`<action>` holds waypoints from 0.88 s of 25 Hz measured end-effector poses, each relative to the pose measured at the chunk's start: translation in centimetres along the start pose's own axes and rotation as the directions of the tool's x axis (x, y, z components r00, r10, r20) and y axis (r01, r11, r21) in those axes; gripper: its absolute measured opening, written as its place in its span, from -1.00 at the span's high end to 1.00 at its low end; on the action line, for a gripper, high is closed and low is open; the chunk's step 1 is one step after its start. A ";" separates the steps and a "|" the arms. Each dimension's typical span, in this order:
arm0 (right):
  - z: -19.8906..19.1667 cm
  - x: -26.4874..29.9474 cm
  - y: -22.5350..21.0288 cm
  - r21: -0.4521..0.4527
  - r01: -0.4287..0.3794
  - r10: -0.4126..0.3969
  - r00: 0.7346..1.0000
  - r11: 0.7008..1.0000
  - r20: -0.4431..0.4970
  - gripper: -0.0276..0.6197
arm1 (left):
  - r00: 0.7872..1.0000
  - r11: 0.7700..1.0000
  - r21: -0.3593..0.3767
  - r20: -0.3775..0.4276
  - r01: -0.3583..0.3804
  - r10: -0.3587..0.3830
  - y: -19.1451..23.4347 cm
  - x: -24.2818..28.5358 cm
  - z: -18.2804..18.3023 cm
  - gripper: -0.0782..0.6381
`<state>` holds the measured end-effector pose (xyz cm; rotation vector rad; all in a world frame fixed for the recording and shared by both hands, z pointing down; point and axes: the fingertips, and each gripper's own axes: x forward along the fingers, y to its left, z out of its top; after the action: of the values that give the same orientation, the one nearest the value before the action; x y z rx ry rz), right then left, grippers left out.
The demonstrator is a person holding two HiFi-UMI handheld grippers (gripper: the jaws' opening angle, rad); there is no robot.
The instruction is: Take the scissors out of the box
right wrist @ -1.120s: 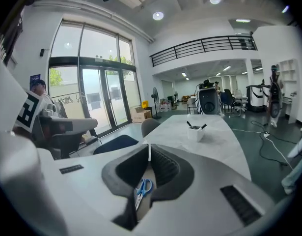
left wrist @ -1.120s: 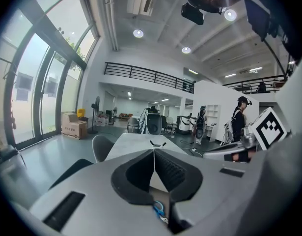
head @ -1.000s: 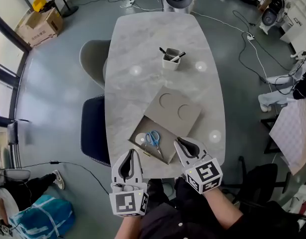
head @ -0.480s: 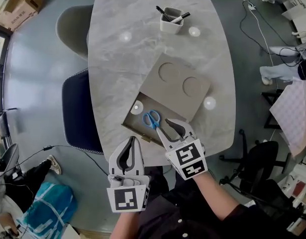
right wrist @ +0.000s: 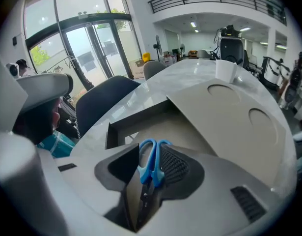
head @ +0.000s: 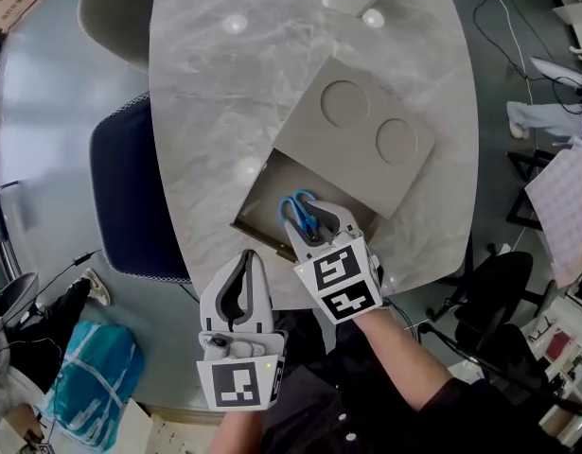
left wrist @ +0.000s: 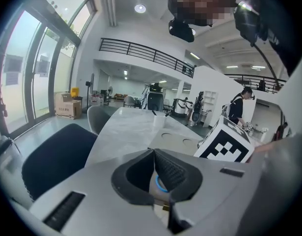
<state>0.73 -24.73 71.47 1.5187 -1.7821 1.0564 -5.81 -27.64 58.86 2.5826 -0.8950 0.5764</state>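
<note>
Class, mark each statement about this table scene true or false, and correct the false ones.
1. The scissors lie inside the box. True.
2. The lid covers the box completely. False: it is slid aside, leaving the end nearest the person open.
3. The right gripper is shut. False: its jaws have just been opening and stand apart, with the scissors' handles between them.
4. The left gripper has its jaws together, holding nothing. True.

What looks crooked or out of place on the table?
The flat lid sits partway off the box, covering only its far part. The near part is open, with the blue scissors lying inside. Box and lid sit at a slant to the table edge. Nothing looks spilled or broken.
</note>
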 end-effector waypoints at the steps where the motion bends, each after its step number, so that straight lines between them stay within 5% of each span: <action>1: -0.1 0.3 -0.2 -0.006 0.014 -0.014 1.000 1.000 -0.020 0.51 | 1.000 1.000 -0.011 -0.016 -0.001 0.001 0.2 0.0 -0.4 0.73; 10: -0.9 1.9 -0.7 -0.097 0.132 -0.138 0.989 0.986 -0.055 0.64 | 0.999 1.000 -0.024 -0.026 -0.019 0.018 2.0 1.1 -1.5 0.73; 22: 1.2 0.4 -1.1 -0.039 0.099 -0.097 0.995 0.994 0.032 0.68 | 1.000 0.999 -0.028 -0.010 -0.023 0.022 1.7 1.1 -1.2 0.73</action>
<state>1.77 -25.98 71.38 1.5878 -1.7199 0.9489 -6.42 -28.92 60.71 2.5458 -0.9235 0.5778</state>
